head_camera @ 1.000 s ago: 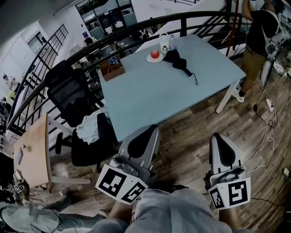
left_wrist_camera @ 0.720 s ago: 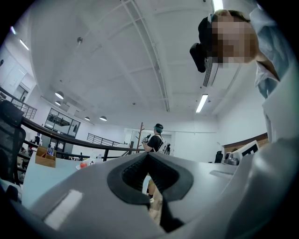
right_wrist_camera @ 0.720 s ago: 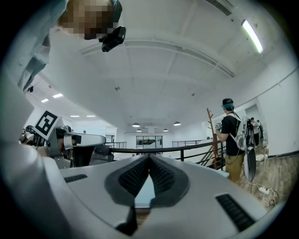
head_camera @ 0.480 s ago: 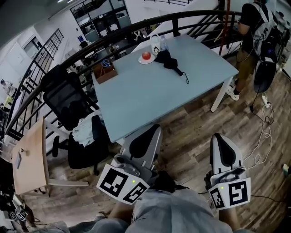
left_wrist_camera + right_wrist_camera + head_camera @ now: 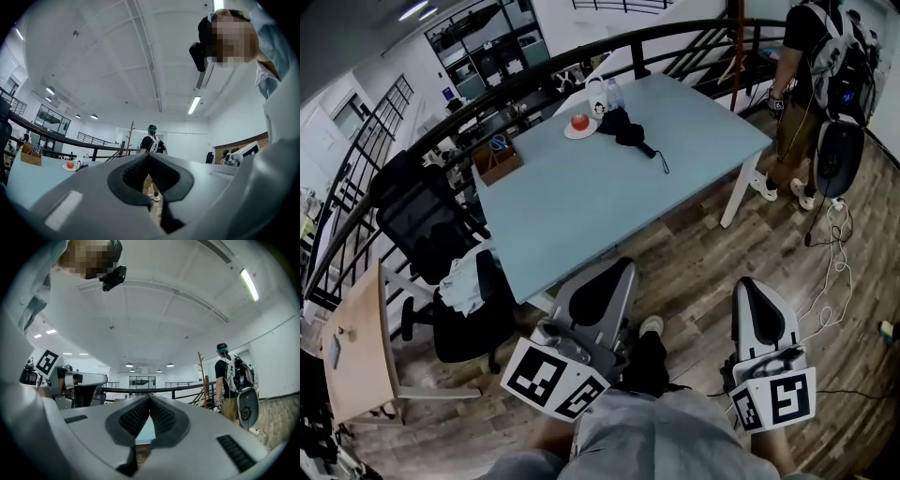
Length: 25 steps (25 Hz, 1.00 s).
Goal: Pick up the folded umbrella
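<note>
Both closed on nothing, our left gripper [image 5: 619, 270] and right gripper [image 5: 750, 285] face the folded umbrella [image 5: 627, 132] lying slantwise far across the table [image 5: 609, 211], nearer our left.

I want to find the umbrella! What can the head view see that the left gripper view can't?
Only the head view: the folded umbrella lying plainly on the table, and the white cloth on the office chair. Only the left gripper view: the camera on the wearer's head. Both: the red fruit, the wooden box and the person with a backpack.
</note>
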Available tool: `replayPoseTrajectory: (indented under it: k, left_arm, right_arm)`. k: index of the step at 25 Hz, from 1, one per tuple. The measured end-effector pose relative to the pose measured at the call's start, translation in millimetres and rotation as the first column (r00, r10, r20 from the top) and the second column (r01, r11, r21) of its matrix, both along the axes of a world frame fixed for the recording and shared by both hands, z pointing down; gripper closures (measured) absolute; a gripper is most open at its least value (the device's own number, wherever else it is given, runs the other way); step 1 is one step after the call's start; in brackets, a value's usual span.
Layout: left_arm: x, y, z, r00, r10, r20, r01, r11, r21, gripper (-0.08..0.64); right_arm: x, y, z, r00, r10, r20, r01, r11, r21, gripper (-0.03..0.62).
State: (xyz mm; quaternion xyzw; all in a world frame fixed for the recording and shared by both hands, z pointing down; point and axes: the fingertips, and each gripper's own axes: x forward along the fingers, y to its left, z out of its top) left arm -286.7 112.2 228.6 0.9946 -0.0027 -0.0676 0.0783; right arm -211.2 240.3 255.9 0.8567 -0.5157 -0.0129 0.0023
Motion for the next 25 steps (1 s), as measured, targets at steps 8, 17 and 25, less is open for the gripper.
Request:
replayPoseTrajectory:
  k: [8,17,25]
  left_arm:
    - [36,7,1,0.998,0.066,-0.006,-0.066,0.998,0.01,0.555]
    - [94,-16,10,0.997,0.083,0.002,-0.083,0.997,0.003,0.555]
    - [162,-46,5,0.995,0.099,-0.01,-0.1,0.995,-0.016,0.555]
  right_arm:
    - [24,8,3,0.998,0.057,0.003,-0.057,0.998,0.004,0.594]
    - [77,-17,10,0.998,0.068,0.009,-0.068,0.998,-0.015,0.594]
    - [139,-46,4,0.997,0.076,0.003,-0.076,0.996,-0.037,0.594]
